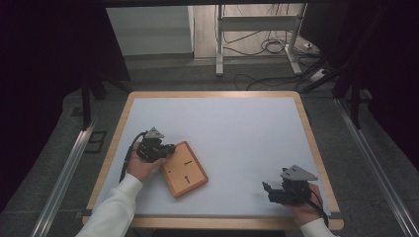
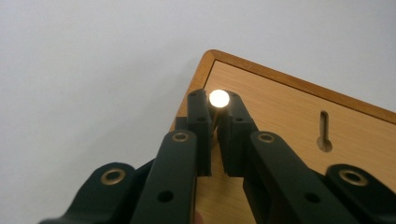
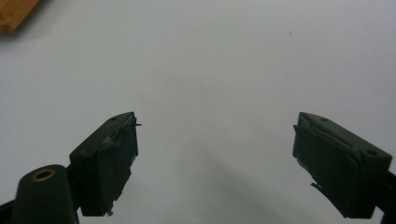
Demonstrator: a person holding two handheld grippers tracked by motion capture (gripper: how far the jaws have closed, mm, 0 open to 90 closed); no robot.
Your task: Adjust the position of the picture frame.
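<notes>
A small wooden board with two keyhole slots lies at an angle on the white table top, left of centre. My left gripper hovers at the board's near-left corner. In the left gripper view that gripper is shut on a thin pin with a bright round head, just over the corner of the board, and one keyhole slot shows to the right. My right gripper is held low near the table's front right, and its jaws stand wide open with nothing between them.
The table has a raised wooden rim around a white mat. A corner of the board shows at the top left of the right gripper view. Behind the table are metal frame legs and cables on the floor.
</notes>
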